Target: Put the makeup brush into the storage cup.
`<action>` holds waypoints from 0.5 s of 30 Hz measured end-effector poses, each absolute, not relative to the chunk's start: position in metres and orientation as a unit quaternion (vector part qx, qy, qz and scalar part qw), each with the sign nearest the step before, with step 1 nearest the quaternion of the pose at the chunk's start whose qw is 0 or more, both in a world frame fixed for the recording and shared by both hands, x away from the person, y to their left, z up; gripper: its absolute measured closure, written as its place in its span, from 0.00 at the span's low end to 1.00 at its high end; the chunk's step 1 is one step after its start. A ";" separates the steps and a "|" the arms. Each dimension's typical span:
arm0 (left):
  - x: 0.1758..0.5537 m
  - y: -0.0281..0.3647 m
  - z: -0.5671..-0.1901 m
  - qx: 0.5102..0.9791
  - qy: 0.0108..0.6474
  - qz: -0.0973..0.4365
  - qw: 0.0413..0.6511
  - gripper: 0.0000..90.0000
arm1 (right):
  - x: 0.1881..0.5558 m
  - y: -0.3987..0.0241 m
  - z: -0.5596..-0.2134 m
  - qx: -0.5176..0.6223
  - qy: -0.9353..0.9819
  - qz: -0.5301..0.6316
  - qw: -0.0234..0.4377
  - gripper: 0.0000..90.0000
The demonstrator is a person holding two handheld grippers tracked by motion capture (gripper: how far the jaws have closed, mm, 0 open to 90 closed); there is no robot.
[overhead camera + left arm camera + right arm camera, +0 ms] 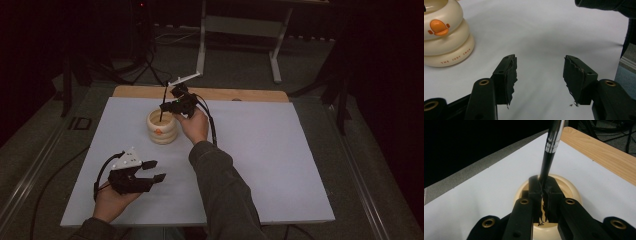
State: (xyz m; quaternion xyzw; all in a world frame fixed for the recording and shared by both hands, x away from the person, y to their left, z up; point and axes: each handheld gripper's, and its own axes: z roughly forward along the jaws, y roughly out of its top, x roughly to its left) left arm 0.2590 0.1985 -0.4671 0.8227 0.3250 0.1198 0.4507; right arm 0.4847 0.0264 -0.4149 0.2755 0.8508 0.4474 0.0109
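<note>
R gripper [170, 106], upper centre of high view, was clamped on a thin black pen [548, 162] w/ a silver upper section; pen stood near upright, lower end over the mouth of the cream holder [162, 127]. Holder sat left of centre on the white mat [280, 165], made of stacked rings w/ an orange duck mark at front. L gripper [156, 170], lower left of high view, lay low over the mat, jaws apart, nothing between them, well apart from holder.
</note>
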 end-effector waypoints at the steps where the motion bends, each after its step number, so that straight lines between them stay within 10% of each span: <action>1: 0.259 0.199 -0.467 0.823 0.325 0.120 0.450 0.49 | 0.484 0.027 -0.415 0.276 0.851 0.447 0.011 0.95; 15: 0.260 0.198 -0.468 0.823 0.327 0.118 0.449 0.48 | 0.484 0.025 -0.424 0.282 0.851 0.443 0.011 0.95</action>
